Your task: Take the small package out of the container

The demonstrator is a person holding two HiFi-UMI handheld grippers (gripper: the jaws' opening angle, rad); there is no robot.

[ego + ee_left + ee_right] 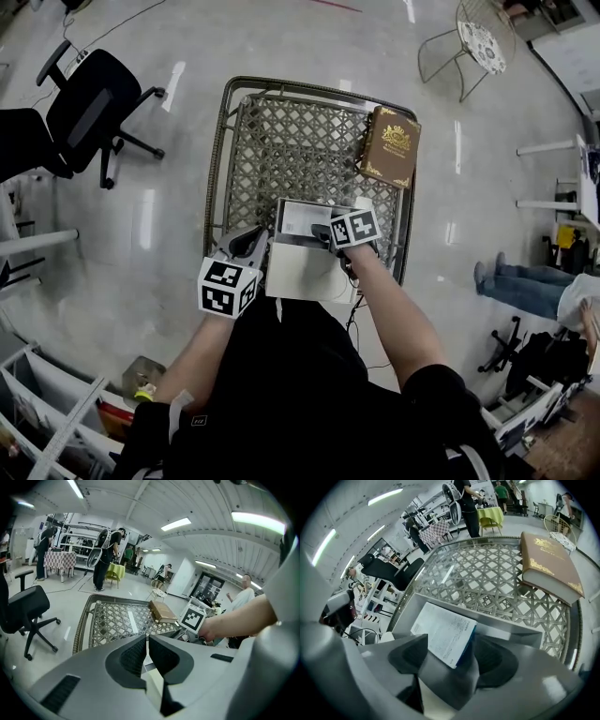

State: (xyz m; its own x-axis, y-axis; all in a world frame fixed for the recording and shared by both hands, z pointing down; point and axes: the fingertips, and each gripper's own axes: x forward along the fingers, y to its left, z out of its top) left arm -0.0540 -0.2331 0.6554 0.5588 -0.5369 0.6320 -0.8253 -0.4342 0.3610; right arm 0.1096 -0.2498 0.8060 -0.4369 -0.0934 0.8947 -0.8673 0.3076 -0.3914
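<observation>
Nearest, the person's dark shirt (309, 394) and both forearms reached over the near edge of the lattice table (281, 150). Left gripper (146, 639): jaws pressed together with nothing evidently between them, tip just beside the left side of the container (506, 630). Right gripper (451, 641): jaws spread wide, pointed steeply down into the open container. The small package (443, 630) stood tilted between them inside the container, pads not yet pressing on it. Likely risks: closing on the slanted package could catch only a corner, so it twists or slips back in. A jaw might also snag the container wall, and the unheld container, sitting at the table's near edge, could then lift or slide off. Beyond lay a brown book (391, 145) on the far right corner. Farther off stood an office chair (89, 108) and a wire chair (478, 42).
</observation>
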